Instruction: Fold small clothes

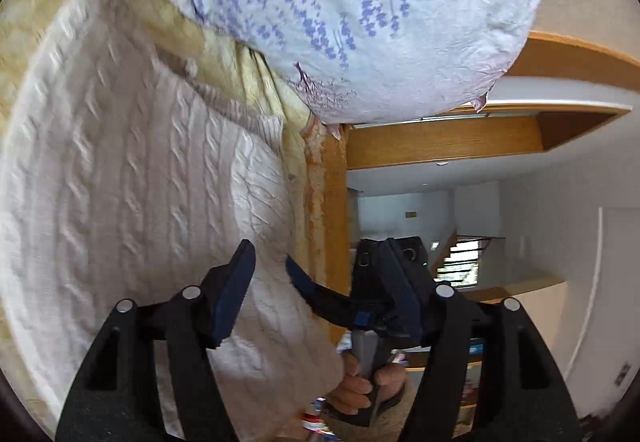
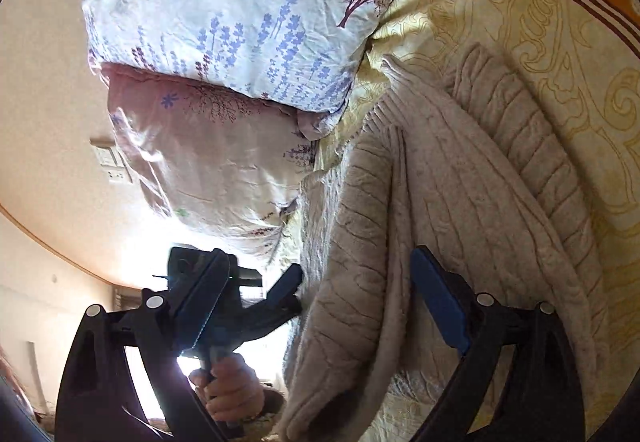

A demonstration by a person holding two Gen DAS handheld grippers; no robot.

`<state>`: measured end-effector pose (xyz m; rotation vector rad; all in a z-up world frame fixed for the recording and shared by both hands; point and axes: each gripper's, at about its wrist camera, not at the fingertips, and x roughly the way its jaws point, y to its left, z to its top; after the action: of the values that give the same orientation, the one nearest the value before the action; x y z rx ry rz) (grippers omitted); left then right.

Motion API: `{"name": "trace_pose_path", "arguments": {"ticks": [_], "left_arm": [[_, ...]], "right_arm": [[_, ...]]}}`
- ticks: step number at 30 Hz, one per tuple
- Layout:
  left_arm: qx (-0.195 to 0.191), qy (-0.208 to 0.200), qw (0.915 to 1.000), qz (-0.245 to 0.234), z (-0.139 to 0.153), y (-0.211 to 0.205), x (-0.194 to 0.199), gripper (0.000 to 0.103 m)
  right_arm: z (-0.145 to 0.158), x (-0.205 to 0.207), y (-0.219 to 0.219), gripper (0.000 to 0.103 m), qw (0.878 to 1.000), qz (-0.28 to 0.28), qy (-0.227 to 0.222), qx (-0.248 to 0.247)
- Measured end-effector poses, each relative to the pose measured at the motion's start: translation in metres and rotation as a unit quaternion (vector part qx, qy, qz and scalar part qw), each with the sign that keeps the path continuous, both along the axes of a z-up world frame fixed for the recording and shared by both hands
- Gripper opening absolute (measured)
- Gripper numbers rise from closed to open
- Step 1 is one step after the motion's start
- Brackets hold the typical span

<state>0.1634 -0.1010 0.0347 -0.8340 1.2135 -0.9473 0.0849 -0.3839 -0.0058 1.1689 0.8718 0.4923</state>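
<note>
Fingers of the left gripper (image 1: pixel 316 282) stand apart, gripping nothing; the cream cable-knit sweater (image 1: pixel 132 170) lies on the bed beyond the near finger, a floral pillow (image 1: pixel 360 14) farther ahead. Right gripper (image 2: pixel 320 306) fingers likewise spread, the sweater between them, seemingly untouched. No readable writing.

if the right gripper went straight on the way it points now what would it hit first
Probably the cable-knit sweater: it lies between the open right gripper fingers and runs ahead. The floral pillow is further on, though depth is unclear.
</note>
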Motion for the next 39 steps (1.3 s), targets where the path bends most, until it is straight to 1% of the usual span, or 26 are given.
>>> {"name": "trace_pose_path", "arguments": {"ticks": [1,2,3,4,5,6,7,8,10,13,14,15,16,17,19,21,22,25,29,34,35,39], "left_arm": [[0.044,-0.035,0.9984,0.009,0.009,0.006,-0.003,0.071],[0.103,-0.072,0.9919,0.020,0.018,0.012,-0.008,0.078],[0.158,-0.105,0.9814,0.030,0.025,0.015,-0.011,0.081],[0.209,-0.131,0.9684,0.037,0.030,0.016,-0.015,0.081],[0.252,-0.149,0.9553,0.042,0.033,0.018,-0.019,0.082],[0.290,-0.159,0.9424,0.048,0.034,0.018,-0.023,0.085],[0.318,-0.164,0.9323,0.053,0.031,0.024,-0.025,0.086],[0.339,-0.165,0.9246,0.055,0.028,0.028,-0.027,0.087],[0.376,-0.162,0.9105,0.055,0.022,0.025,-0.031,0.088],[0.433,-0.159,0.8858,0.052,0.012,0.028,-0.032,0.089],[0.443,-0.161,0.8807,0.051,0.011,0.025,-0.031,0.091],[0.444,-0.163,0.8795,0.052,0.010,0.026,-0.032,0.094],[0.446,-0.165,0.8780,0.053,0.011,0.027,-0.032,0.094],[0.450,-0.168,0.8753,0.054,0.011,0.027,-0.032,0.094],[0.463,-0.177,0.8668,0.054,0.011,0.025,-0.032,0.095],[0.475,-0.187,0.8582,0.058,0.012,0.021,-0.032,0.100],[0.479,-0.192,0.8548,0.059,0.013,0.020,-0.033,0.101],[0.485,-0.201,0.8492,0.058,0.016,0.019,-0.036,0.101],[0.484,-0.207,0.8480,0.056,0.017,0.016,-0.038,0.101],[0.479,-0.214,0.8498,0.057,0.020,0.014,-0.040,0.101],[0.476,-0.217,0.8505,0.056,0.021,0.013,-0.041,0.101],[0.468,-0.230,0.8520,0.049,0.026,0.009,-0.045,0.101]], "right_arm": [[0.001,0.003,0.004,0.090,1.000,0.006,0.005,-0.018],[0.001,0.004,0.007,0.087,0.999,0.011,0.010,-0.035],[0.002,0.007,0.009,0.084,0.999,0.015,0.015,-0.049],[0.002,0.010,0.012,0.080,0.998,0.018,0.022,-0.065],[0.002,0.013,0.014,0.077,0.996,0.020,0.028,-0.078],[0.002,0.016,0.017,0.072,0.995,0.022,0.031,-0.088],[0.003,0.018,0.019,0.065,0.994,0.022,0.033,-0.098],[0.004,0.020,0.020,0.058,0.993,0.022,0.034,-0.111],[0.005,0.024,0.023,0.050,0.990,0.027,0.035,-0.137],[0.002,0.029,0.025,0.049,0.987,0.033,0.038,-0.154],[0.001,0.031,0.026,0.047,0.986,0.034,0.040,-0.158],[0.001,0.032,0.027,0.046,0.985,0.035,0.041,-0.164],[0.000,0.034,0.029,0.036,0.983,0.037,0.042,-0.174],[0.001,0.035,0.031,0.019,0.981,0.040,0.041,-0.183],[0.006,0.035,0.034,0.019,0.981,0.037,0.025,-0.187],[0.015,0.033,0.035,0.018,0.982,0.028,0.004,-0.189],[0.021,0.031,0.034,0.017,0.981,0.023,-0.005,-0.191],[0.033,0.028,0.031,0.016,0.982,0.008,-0.027,-0.187],[0.040,0.025,0.025,0.015,0.983,-0.001,-0.041,-0.177],[0.048,0.022,0.016,0.015,0.987,-0.025,-0.059,-0.149],[0.053,0.022,0.014,0.015,0.986,-0.028,-0.065,-0.149],[0.067,0.022,0.004,0.015,0.980,-0.040,-0.077,-0.180]]}}
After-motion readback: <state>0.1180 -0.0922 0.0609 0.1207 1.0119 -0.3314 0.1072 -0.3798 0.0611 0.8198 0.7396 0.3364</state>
